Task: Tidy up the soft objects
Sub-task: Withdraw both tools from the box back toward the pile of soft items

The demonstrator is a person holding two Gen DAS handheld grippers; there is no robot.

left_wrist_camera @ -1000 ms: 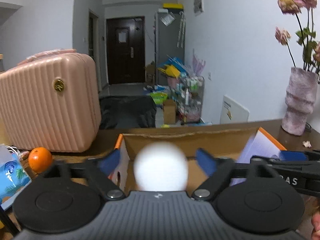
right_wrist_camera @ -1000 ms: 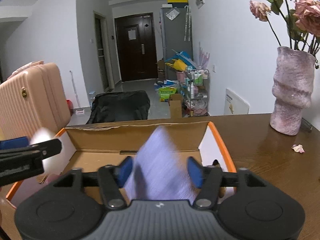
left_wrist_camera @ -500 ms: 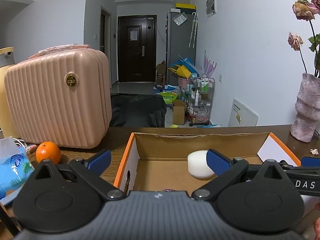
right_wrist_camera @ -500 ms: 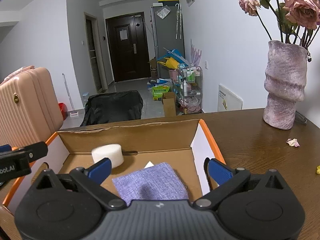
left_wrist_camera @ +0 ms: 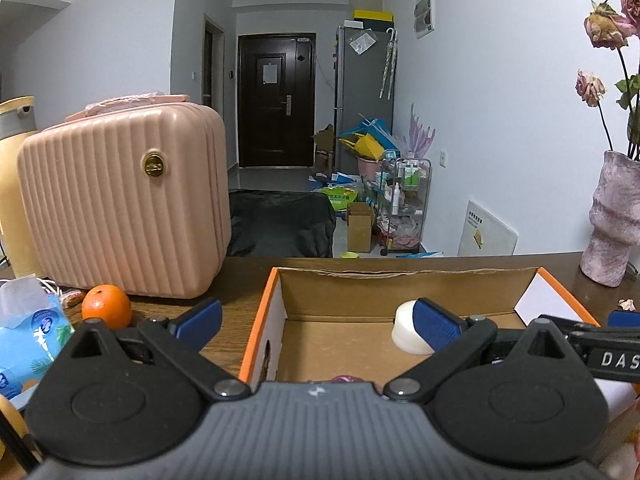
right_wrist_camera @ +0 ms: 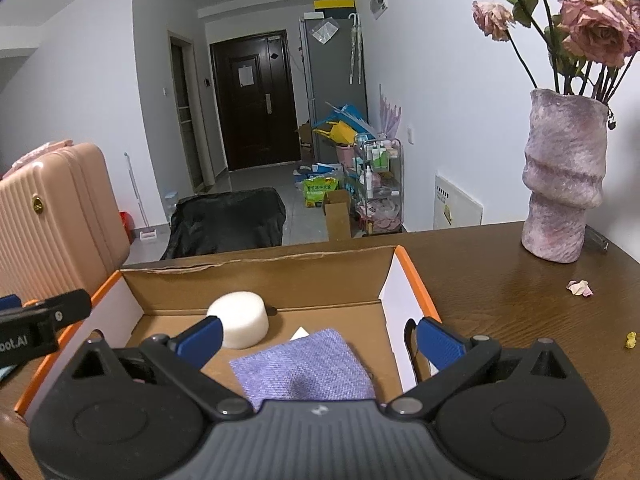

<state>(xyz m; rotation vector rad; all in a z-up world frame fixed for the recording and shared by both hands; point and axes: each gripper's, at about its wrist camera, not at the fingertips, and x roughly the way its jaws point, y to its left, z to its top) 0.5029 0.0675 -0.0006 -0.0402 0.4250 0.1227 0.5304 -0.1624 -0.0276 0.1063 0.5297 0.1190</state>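
An open cardboard box with orange edges (left_wrist_camera: pixel 264 312) (right_wrist_camera: pixel 412 272) sits on the brown table. A round white sponge (right_wrist_camera: pixel 240 318) lies on the box floor at the back; in the left wrist view (left_wrist_camera: pixel 404 330) my right finger partly hides it. A purple woven cloth (right_wrist_camera: pixel 304 368) lies flat on the box floor in front of it. My left gripper (left_wrist_camera: pixel 316 320) is open and empty over the box's left wall. My right gripper (right_wrist_camera: pixel 318 334) is open and empty above the cloth.
A pink ribbed case (left_wrist_camera: pixel 124 208) stands left of the box, with an orange (left_wrist_camera: pixel 106 306) and a blue tissue pack (left_wrist_camera: pixel 28 336) in front. A purple vase with dried roses (right_wrist_camera: pixel 564 184) stands at the right. Petal scraps (right_wrist_camera: pixel 580 287) lie on the table.
Both grippers opened: the left let go of the white sponge and the right let go of the purple cloth, and both now lie in the box. Both grippers have pulled back slightly.
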